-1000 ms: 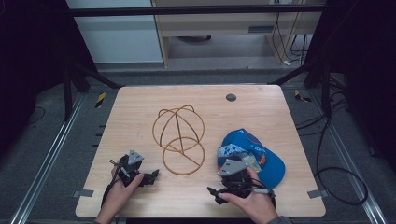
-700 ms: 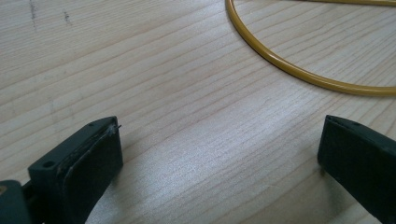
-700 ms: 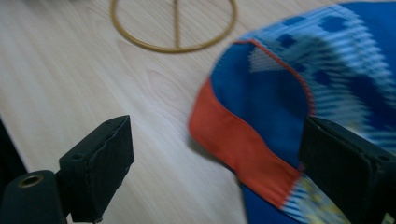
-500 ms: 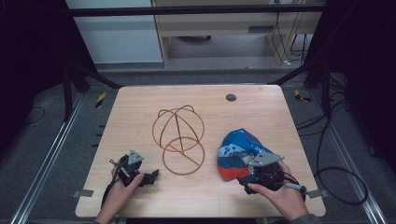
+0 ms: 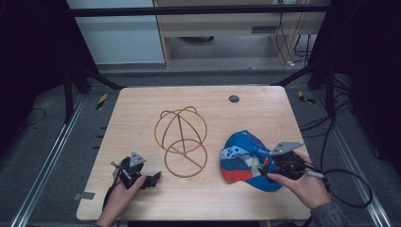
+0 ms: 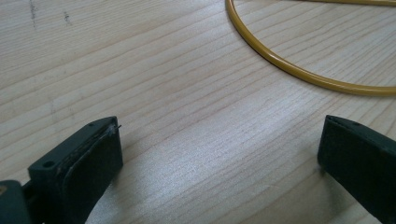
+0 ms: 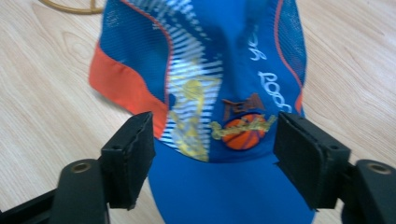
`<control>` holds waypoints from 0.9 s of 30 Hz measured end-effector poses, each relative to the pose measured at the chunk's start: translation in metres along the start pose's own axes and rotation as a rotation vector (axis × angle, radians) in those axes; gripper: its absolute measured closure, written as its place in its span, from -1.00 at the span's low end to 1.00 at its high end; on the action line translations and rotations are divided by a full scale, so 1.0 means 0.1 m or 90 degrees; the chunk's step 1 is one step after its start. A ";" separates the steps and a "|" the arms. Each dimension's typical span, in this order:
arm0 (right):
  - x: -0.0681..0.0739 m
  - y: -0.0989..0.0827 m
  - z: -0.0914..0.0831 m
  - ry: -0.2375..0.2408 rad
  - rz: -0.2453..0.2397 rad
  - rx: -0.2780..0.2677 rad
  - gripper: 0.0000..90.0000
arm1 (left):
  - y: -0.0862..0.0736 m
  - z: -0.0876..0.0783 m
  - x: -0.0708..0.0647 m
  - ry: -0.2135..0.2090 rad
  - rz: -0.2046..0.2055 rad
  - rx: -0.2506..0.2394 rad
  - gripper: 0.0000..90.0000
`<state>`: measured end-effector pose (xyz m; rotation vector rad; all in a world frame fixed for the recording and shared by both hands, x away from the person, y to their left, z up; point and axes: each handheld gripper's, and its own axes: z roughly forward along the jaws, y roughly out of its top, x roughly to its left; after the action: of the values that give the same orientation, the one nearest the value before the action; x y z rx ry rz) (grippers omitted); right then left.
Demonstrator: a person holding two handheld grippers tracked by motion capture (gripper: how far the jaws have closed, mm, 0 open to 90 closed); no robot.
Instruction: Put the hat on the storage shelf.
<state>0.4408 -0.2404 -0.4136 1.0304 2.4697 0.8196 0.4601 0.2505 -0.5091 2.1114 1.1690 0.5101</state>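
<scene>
- High view: at the near edge of the worktop (image 5: 142, 104), the left tongs (image 5: 153, 179) rest in a hand, jaws spread wide over bare wood.
- Right tongs (image 5: 262, 171) sit at the near right, jaws spread to either side of the cap's brim, not pinching it.
- Blue and orange cap (image 5: 243, 158) lies flat on the worktop's right side, brim toward the right tongs.
- Wire frame (image 5: 182, 142) of golden hoops stands mid-worktop, just beyond the left tongs.
</scene>
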 end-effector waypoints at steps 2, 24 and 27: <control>-0.10 0.06 0.00 0.005 -0.002 0.015 -0.18 | 0.00 0.00 0.00 0.000 0.000 0.000 -1.00; -0.26 0.42 0.33 0.082 -0.018 0.072 0.37 | 0.00 0.00 0.00 0.000 0.000 0.000 -1.00; -0.27 0.42 0.35 0.087 -0.016 0.075 0.47 | 0.00 0.00 0.00 0.000 0.000 0.000 -1.00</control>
<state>0.4989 -0.2233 -0.4119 1.0112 2.6689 0.7668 0.4601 0.2505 -0.5091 2.1120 1.1688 0.5100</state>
